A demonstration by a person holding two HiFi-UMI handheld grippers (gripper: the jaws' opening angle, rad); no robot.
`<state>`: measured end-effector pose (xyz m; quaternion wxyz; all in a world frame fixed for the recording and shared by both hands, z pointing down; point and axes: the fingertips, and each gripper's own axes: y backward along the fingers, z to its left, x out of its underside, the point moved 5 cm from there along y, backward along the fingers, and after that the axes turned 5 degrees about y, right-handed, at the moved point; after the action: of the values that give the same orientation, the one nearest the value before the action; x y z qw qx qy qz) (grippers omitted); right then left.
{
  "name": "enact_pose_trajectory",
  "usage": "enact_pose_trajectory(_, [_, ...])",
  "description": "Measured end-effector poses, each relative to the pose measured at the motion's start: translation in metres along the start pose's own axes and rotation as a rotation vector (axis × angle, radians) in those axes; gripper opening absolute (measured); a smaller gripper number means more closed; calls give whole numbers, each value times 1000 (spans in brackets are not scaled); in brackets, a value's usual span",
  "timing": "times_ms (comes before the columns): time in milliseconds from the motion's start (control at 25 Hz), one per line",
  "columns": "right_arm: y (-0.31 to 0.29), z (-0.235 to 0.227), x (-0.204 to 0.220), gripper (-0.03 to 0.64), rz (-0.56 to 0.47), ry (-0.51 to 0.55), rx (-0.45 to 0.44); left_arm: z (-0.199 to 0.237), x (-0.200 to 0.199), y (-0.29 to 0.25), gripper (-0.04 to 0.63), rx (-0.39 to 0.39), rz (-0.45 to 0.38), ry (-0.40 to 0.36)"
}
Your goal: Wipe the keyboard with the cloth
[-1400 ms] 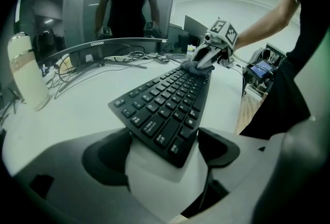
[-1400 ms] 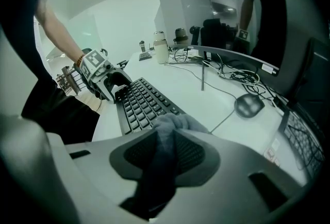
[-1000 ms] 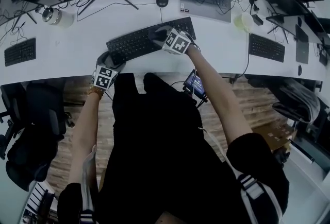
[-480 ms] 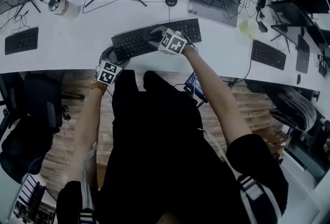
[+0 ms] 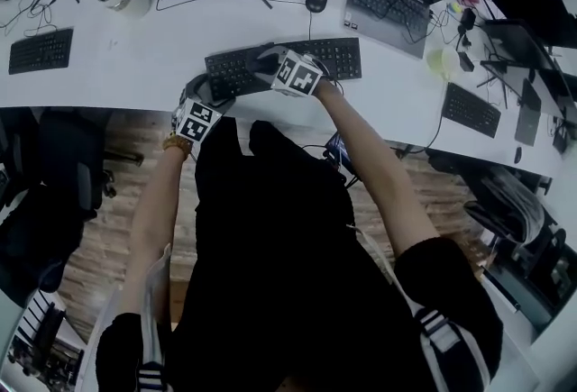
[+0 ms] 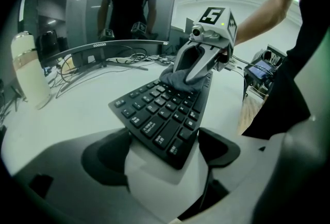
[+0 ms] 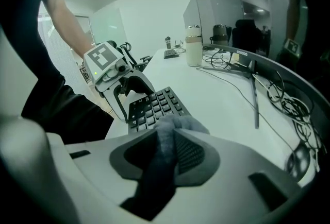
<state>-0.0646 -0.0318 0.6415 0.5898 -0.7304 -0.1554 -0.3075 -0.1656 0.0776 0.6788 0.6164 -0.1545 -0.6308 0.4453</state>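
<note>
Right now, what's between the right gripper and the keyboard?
A grey cloth, pinched in the right gripper's jaws and pressed onto the keyboard's keys. The right gripper view shows it best.

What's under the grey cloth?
The grey cloth, pinched in the right gripper, lies on the black keyboard. Rows of keys show around it, but the keys directly beneath are covered, so I can't see them.

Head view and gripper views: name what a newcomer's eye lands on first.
First comes the black keyboard in the middle of the long white desk, one end corner held in the left tongs. Next is the grey cloth, pinched in the right tongs and bunched on the keys.
</note>
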Motion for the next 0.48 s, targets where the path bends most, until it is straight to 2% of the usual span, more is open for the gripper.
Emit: enact_pose_trajectory(480, [-33, 10, -37, 97, -9, 28, -64, 1, 0, -1, 417, -2, -6, 5])
